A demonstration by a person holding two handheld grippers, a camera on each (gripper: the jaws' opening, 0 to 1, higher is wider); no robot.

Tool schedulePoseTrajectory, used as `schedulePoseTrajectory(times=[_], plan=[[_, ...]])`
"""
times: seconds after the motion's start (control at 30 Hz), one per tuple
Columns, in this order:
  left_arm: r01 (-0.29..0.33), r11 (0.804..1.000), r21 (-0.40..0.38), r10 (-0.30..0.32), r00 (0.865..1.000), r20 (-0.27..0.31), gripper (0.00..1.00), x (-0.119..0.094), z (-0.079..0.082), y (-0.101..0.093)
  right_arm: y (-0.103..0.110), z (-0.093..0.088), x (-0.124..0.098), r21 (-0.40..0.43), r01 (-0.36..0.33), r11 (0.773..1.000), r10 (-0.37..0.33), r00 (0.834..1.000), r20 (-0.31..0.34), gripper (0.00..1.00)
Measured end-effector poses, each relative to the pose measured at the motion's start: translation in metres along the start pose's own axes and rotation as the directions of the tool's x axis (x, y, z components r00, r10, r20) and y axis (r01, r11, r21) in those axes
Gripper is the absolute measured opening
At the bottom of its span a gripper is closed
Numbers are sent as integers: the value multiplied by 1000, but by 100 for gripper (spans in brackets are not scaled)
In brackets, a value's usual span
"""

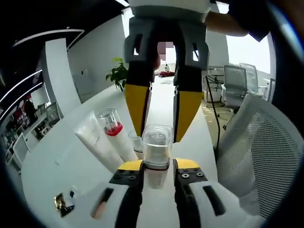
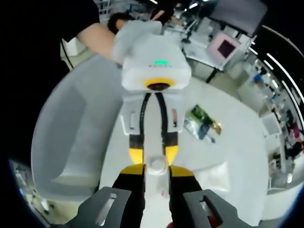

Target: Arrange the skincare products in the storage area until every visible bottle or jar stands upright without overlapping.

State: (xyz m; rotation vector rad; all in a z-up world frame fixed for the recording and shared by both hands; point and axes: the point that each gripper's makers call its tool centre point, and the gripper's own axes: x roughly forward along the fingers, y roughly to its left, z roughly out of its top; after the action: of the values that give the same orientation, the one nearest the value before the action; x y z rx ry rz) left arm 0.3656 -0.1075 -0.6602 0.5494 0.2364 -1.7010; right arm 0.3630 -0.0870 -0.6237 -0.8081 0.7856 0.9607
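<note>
left hand-held gripper pinching clear-capped bottle | right hand-held gripper pinching it too | labels unreadable

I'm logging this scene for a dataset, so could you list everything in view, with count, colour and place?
Clear-capped bottle: one, transparent cap, between the tips of both grippers.
White tube: one, white, lying tilted on the table left of that bottle.
Red-collared bottle: one, clear cap with red band, beside the tube.
Small clear jar: one, partly hidden behind the held bottle.
Foil packets: a few, green and dark, on the table.
Table: one, white.
Mesh chair: one, white, at the table's edge.
Potted plant: one, green, at the far end.
Left gripper: black and yellow, jaws on the bottle.
Right gripper: black and yellow, jaws on the same bottle.
</note>
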Motion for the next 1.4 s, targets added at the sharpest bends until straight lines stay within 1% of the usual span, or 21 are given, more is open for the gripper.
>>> schedulePoseTrajectory(times=[0.13, 0.27, 0.43, 0.6, 0.8, 0.83, 1.0, 1.17, 1.4], plan=[[-14, 1000, -23, 13, 1000, -11, 37, 8, -11, 6, -11, -11, 10, 17, 1, 1000, -1, 1000, -15, 9], [-34, 999, -41, 33, 999, -19, 38, 14, -19, 14, -18, -21, 20, 30, -7, 1000, 8, 999, -31, 9], [-49, 997, -59, 47, 998, -35, 42, 20, -30, 23, -27, -32, 34, 66, -18, 998, 20, 999, -29, 9], [-46, 996, -72, 43, 998, -48, 43, 24, -38, 25, -35, -43, 44, 91, -18, 996, 22, 999, -36, 9], [-40, 996, -85, 35, 998, -57, 44, 27, -42, 26, -36, -53, 50, 133, -34, 991, 41, 998, -49, 9], [-39, 996, -86, 34, 998, -57, 44, 27, -42, 26, -39, -52, 49, 149, -28, 989, 33, 999, -36, 9], [-29, 996, -88, 23, 997, -69, 44, 30, -46, 25, -44, -54, 49, 166, -19, 986, 27, 999, -41, 9], [-22, 995, -93, 15, 997, -74, 45, 31, -48, 23, -42, -55, 48, 161, -26, 987, 35, 998, -54, 9], [3, 994, -111, -11, 997, -72, 44, 37, -49, 17, -42, -56, 47, 193, -29, 981, 42, 997, -67, 10]])
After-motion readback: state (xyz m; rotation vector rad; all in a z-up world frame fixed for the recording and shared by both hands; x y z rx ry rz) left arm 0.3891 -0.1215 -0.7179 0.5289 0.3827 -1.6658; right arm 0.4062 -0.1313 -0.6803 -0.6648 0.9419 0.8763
